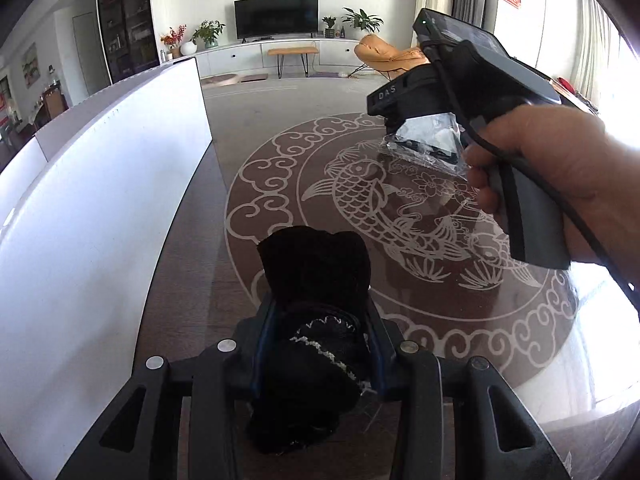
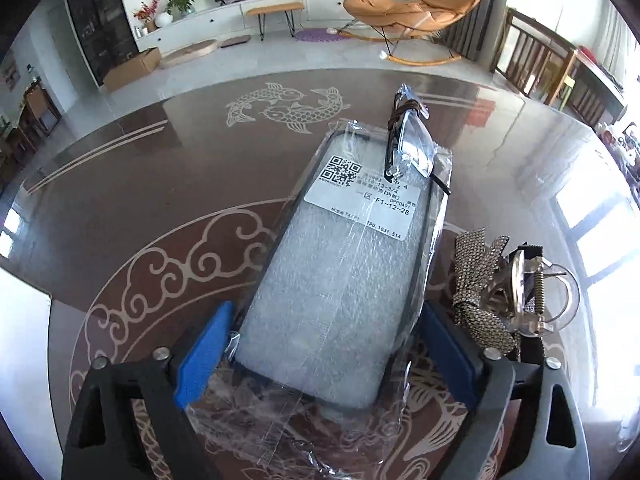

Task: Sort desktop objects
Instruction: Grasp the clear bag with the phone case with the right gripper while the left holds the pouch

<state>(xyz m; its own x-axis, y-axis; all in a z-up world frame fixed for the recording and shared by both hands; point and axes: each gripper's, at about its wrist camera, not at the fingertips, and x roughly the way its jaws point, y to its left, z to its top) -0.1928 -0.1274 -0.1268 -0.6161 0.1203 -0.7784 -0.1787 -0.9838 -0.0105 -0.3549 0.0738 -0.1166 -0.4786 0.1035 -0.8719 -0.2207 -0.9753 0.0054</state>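
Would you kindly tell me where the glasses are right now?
In the right wrist view the glasses lie on the far right corner of the bagged phone case, above its white label and beyond the sparkly hair clip.

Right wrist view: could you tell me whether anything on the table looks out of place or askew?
Yes: folded glasses lie tilted across the far corner of the bagged phone case, half on its plastic wrap rather than flat on the table. The right tool straddles that case, so lifting it may tip them off.
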